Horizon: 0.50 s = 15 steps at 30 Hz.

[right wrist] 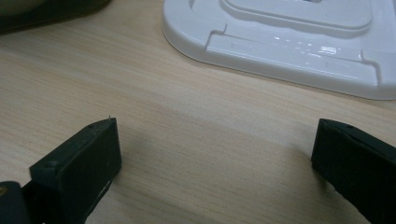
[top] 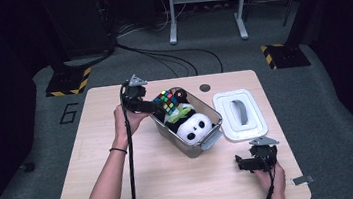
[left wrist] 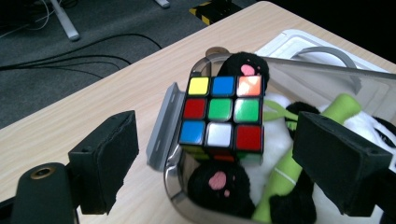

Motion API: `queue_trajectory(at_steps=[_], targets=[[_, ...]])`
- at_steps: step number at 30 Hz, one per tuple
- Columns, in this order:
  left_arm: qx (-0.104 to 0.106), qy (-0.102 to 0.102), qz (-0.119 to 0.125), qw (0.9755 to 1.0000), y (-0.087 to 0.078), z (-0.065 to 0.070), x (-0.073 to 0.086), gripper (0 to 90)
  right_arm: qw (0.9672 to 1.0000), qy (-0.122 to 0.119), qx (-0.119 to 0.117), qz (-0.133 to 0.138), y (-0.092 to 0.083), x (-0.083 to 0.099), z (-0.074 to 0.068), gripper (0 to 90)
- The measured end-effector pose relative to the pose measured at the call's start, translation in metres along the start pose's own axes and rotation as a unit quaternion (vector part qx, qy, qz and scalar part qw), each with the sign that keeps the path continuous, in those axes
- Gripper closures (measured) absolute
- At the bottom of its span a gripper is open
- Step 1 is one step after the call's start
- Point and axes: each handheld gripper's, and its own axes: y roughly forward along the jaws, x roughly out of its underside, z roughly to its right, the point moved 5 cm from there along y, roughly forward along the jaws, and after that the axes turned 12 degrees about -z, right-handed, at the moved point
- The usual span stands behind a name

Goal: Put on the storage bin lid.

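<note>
Dark studio floor with cables and stand legs behind, pale wood tabletop (top: 124, 186) in front. Clear plastic bin (top: 213, 134) sits mid-table, slightly angled, holding a black-and-white plush panda (top: 195, 126) with a green bamboo stick (left wrist: 343, 108), and a multicoloured puzzle cube (top: 166, 102) resting on top at the far-left end of the bin. White flat lid with grey handle (top: 240, 114) lies on the tabletop just right of the bin.

Step in hand, as I read it: packing toys into the bin; cube looks just placed, left claw (top: 157, 106) at the bin's far-left end. Left claw jaws stand wide apart with nothing gripped; in the left gripper view the cube (left wrist: 223, 114) sits ahead, between the line of the two pads but beyond them, not touched, perched above the panda's black paws (left wrist: 219, 184).

Right claw (top: 242, 164) rests low over the near-right tabletop, jaws wide and holding nothing, bare wood between them, lid edge (right wrist: 280, 51) just beyond, apart.

Next move probably: clear the left claw off the bin, then the right claw takes the lid by its edge or handle and seats it on the bin; cube sits high, so lid may not close flat
</note>
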Motion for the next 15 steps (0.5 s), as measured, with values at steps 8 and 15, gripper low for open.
queue_trajectory(at_steps=[8, 15], targets=[[-0.006, -0.006, 0.003, 1.0000, -0.014, -0.007, 0.020, 11.6, 1.0000, 0.000, 0.000, 0.000, 0.000, 0.000, 0.000, 0.5], [-0.003, -0.019, -0.004, 0.9998, -0.017, -0.017, 0.045, 10.1, 1.0000, 0.000, 0.000, 0.000, 0.000, 0.000, 0.000, 0.5]])
